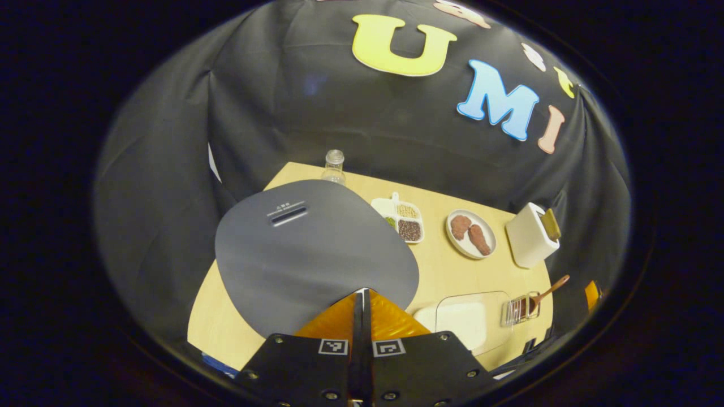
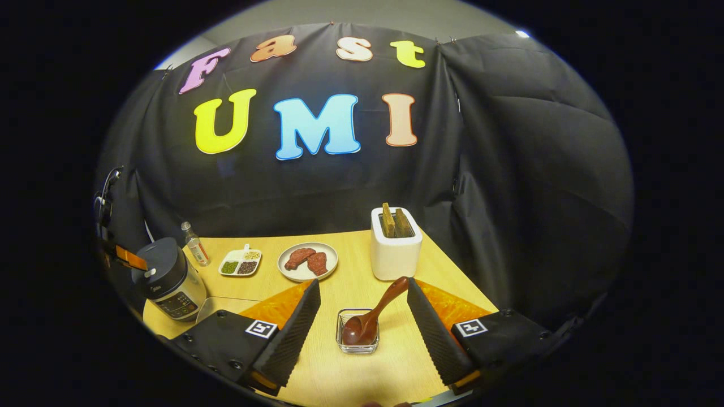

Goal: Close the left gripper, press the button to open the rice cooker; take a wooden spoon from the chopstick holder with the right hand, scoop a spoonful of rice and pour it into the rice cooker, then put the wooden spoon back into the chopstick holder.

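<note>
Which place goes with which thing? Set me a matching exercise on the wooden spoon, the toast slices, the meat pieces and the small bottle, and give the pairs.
Things:
1. wooden spoon
2. toast slices
3. meat pieces
4. small bottle

Places:
A. on the round plate
B. standing behind the rice cooker
C. leaning in the clear holder, between the open fingers of the right gripper
D. sticking up from the white toaster

Pairs: 1-C, 2-D, 3-A, 4-B
</note>
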`<state>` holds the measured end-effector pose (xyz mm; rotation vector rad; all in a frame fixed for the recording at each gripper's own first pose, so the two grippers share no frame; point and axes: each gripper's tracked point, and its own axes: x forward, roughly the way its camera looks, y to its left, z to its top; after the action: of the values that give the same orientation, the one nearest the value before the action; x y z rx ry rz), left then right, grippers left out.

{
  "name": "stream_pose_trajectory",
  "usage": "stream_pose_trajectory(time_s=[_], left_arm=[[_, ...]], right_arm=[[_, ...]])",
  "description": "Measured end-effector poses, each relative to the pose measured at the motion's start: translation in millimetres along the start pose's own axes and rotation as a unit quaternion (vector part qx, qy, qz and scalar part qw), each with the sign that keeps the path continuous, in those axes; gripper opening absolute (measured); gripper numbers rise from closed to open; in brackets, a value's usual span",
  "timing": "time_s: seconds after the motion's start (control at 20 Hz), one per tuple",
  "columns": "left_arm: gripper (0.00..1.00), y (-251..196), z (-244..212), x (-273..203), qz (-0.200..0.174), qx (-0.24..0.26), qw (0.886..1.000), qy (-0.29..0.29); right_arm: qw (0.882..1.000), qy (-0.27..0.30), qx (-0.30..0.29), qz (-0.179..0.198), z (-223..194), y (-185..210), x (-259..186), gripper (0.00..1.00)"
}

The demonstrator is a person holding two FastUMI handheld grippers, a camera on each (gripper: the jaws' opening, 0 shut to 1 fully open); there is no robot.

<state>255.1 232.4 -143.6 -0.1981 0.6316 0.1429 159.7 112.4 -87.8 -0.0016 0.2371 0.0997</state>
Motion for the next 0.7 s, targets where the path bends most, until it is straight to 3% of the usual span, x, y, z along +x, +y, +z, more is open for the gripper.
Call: stream_pose_trajectory(time_s=[0.4, 0.7], left_arm=[[0.02, 1, -9, 8, -0.024, 0.008, 1.000, 0.015], [0.01, 0, -10, 14, -0.022, 0.018, 0.999, 0.024]], right_arm=[[1.000, 0.012, 0.001, -0.006, -10, 18, -1, 0.98], [1.000, 0.016, 0.005, -0.011, -12, 17, 0, 0.98]])
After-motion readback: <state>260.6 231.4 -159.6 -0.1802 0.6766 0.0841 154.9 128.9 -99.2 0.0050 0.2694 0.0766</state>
